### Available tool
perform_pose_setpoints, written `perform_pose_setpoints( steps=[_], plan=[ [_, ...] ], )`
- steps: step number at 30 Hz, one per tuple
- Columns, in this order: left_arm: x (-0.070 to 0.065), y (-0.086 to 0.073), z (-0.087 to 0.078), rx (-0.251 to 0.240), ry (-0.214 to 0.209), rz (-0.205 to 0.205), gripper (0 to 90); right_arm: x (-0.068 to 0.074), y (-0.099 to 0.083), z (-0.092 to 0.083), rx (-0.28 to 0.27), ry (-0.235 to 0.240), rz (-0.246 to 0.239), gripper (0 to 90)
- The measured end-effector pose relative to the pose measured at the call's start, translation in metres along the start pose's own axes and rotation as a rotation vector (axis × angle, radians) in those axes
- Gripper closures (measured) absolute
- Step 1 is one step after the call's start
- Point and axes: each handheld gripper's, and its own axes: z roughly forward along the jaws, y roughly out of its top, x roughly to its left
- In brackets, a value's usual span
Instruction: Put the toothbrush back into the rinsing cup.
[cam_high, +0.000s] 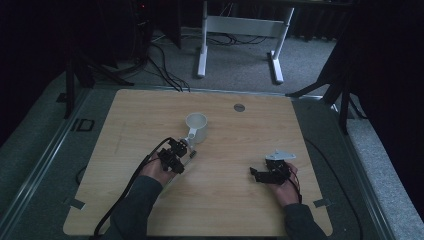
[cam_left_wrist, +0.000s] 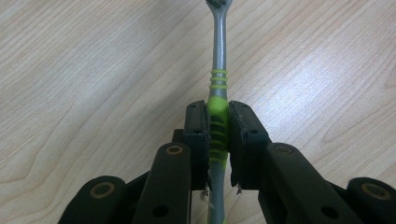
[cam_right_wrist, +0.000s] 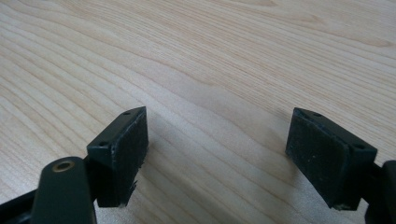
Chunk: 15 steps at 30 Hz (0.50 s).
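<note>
My left gripper (cam_left_wrist: 217, 122) is shut on a grey toothbrush (cam_left_wrist: 218, 56) with a lime-green grip section; both pads press the green part, and the brush head runs off the top edge of the left gripper view. In the high view the left gripper (cam_high: 181, 150) sits just below a white mug (cam_high: 196, 127) near the table's middle, with the toothbrush pointing toward the mug's handle. My right gripper (cam_right_wrist: 217, 154) stands open over bare wood with nothing between its pads. The high view shows the right gripper (cam_high: 260, 174) at the table's right front.
The wooden table (cam_high: 150, 110) has a small round grey disc (cam_high: 239, 107) near its far edge. A black cable (cam_high: 125, 190) trails from the left gripper toward the front edge. Beyond the table stand white desk legs (cam_high: 202, 55) on grey carpet.
</note>
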Motion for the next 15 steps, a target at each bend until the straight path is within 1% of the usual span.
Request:
perform_pose_setpoints(
  steps=[6,9,15],
  plan=[
    [0.000,-0.002,-0.006,-0.021,-0.004,0.000,79.2,0.000,0.000,0.000,-0.001,0.001,0.001,20.6],
    [0.000,-0.003,-0.009,-0.040,-0.004,0.000,79.2,0.000,0.000,0.000,0.000,0.000,0.001,20.6],
    [0.001,-0.004,-0.016,-0.085,-0.002,-0.012,79.2,0.000,0.000,0.000,-0.001,0.000,0.002,20.7]
  ],
)
